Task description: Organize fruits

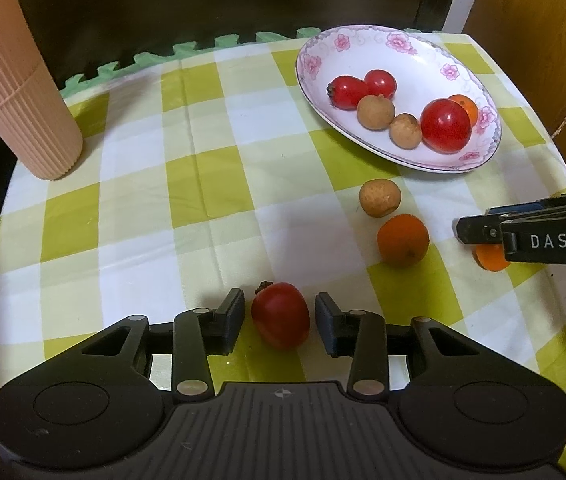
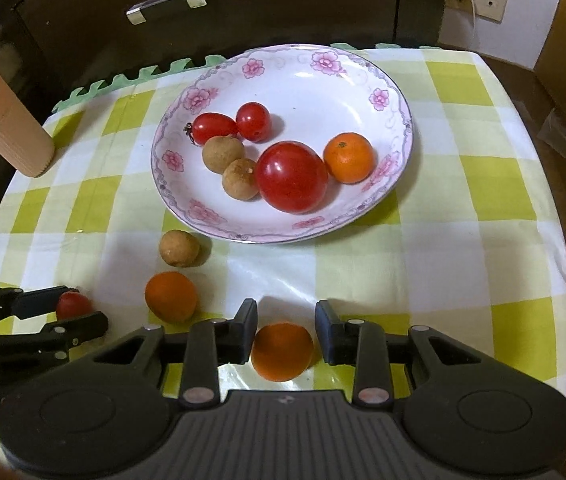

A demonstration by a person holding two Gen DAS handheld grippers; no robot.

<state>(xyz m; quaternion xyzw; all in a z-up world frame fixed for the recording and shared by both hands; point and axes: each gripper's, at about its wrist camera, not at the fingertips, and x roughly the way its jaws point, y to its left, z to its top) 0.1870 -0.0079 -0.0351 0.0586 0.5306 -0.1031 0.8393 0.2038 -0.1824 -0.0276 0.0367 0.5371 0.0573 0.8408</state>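
Left tool point(image 1: 279, 318) spread, fingers either side of small red tomato point(image 1: 280, 315) on bench point(image 1: 211, 184), gaps visible both sides. Right tool point(image 2: 286, 330) spread around orange point(image 2: 282, 351); left finger point(image 2: 245, 330) close to it, contact unclear. Flowered plate point(image 2: 367, 80) beyond, already holding six fruits

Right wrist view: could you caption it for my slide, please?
Open right gripper straddling an orange near the fruit plate.

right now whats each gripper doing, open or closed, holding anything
left gripper: open, fingers either side of a small red oval tomato on the cloth, not gripping.
right gripper: open around a small round orange citrus, not gripping.
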